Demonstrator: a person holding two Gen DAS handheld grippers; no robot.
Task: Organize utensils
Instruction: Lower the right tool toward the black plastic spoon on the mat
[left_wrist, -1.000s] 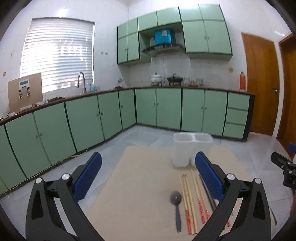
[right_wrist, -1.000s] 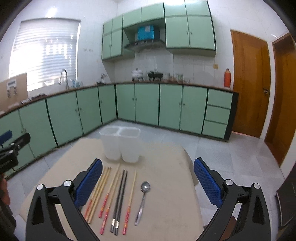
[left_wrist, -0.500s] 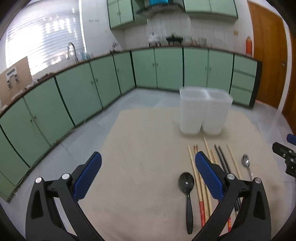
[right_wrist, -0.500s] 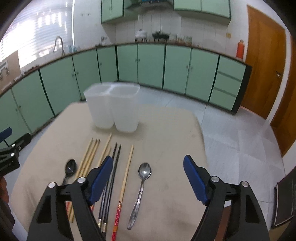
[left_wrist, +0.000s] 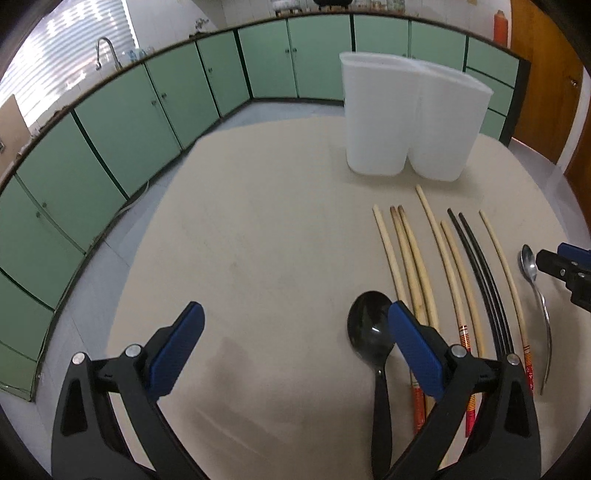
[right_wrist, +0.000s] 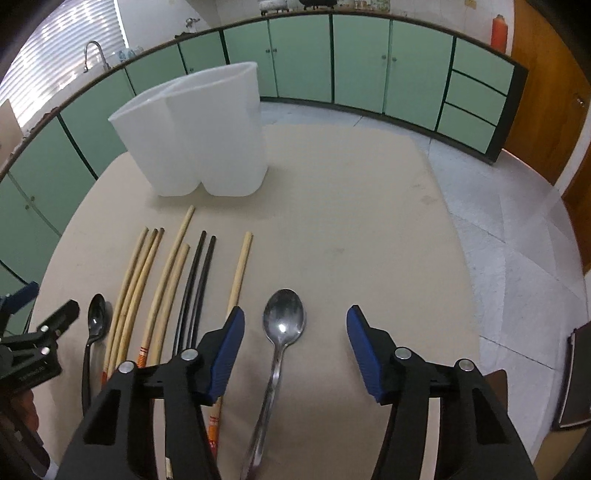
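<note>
My right gripper (right_wrist: 295, 352) hung over the shiny metal spoon (right_wrist: 282, 325), fingers (right_wrist: 229, 350) half spread, just narrowing, straddling the bowl without touching. My left gripper (left_wrist: 293, 349) was spread wide, empty, the black plastic spoon (left_wrist: 369, 334) by its right finger. Chopsticks (right_wrist: 166, 280) lay between the spoons on the beige surface (right_wrist: 351, 229); the white two-cell plastic holder (right_wrist: 195, 140) stood at 11 o'clock. Pick-up step, I'd say: next, lower and pinch the handle.
</note>
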